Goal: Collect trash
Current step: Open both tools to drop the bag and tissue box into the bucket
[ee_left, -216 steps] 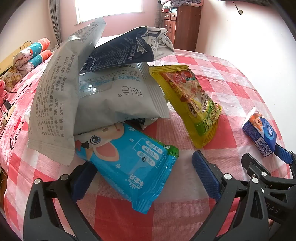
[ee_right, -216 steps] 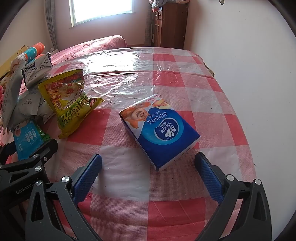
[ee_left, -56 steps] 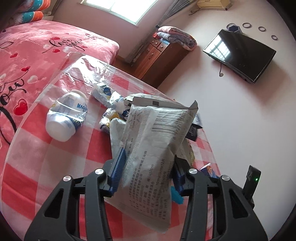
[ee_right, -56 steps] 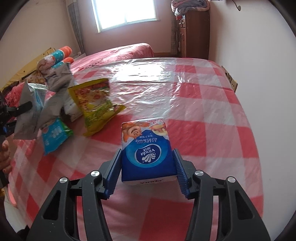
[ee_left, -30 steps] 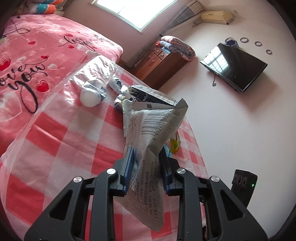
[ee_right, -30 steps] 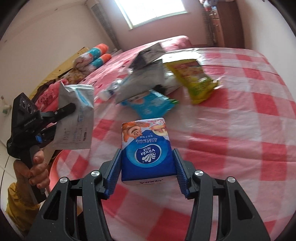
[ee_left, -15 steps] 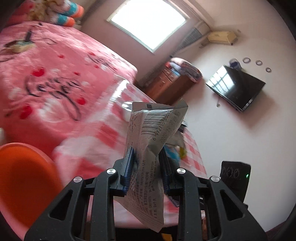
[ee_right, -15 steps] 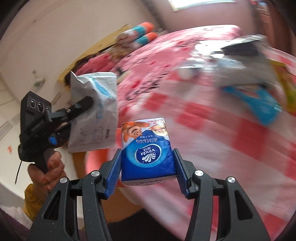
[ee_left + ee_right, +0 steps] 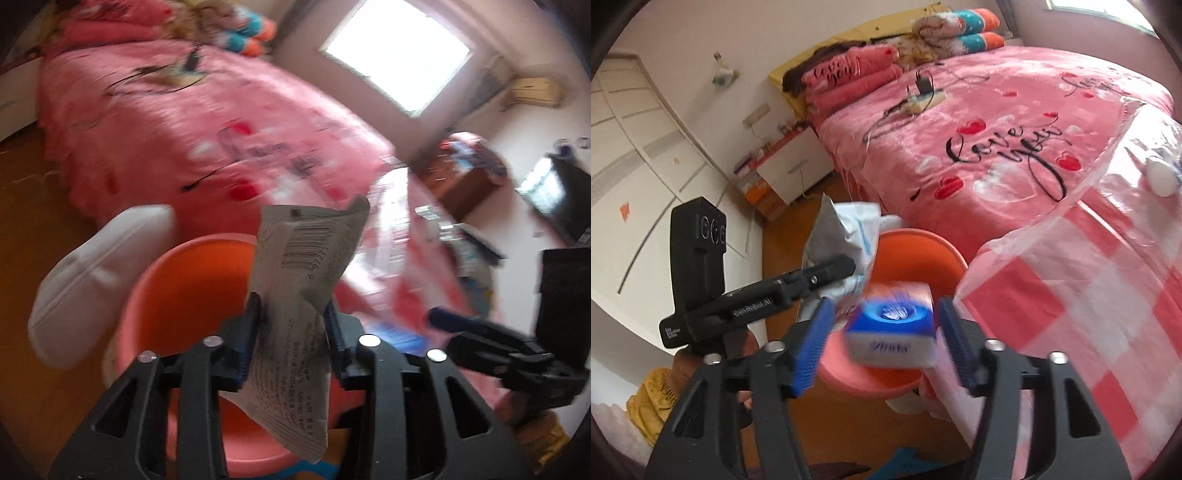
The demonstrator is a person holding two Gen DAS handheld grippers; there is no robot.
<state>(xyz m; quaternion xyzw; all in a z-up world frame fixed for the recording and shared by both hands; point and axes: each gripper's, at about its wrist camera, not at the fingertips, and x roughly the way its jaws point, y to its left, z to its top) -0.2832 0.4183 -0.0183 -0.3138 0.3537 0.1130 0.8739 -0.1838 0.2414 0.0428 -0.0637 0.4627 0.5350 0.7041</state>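
Observation:
My left gripper (image 9: 291, 325) is shut on a grey crumpled snack wrapper (image 9: 303, 280) and holds it over an orange trash bin (image 9: 184, 295) on the floor. The wrapper also shows in the right wrist view (image 9: 846, 236), above the bin (image 9: 916, 254). My right gripper (image 9: 884, 332) has its jaws spread apart. The blue tissue pack (image 9: 892, 332) is blurred between them, tipped forward with a gap on each side, over the bin.
A pink bed (image 9: 1015, 122) lies behind the bin. The checked table with plastic cover (image 9: 1089, 295) is to the right, with a white bottle (image 9: 1161, 179) on it. A white cushion-like object (image 9: 92, 269) sits left of the bin. Wooden floor surrounds it.
Both grippers swung left from the table to above the orange bin. My right gripper has opened and the tissue pack is loose, tipping forward. The left still grips the wrapper.

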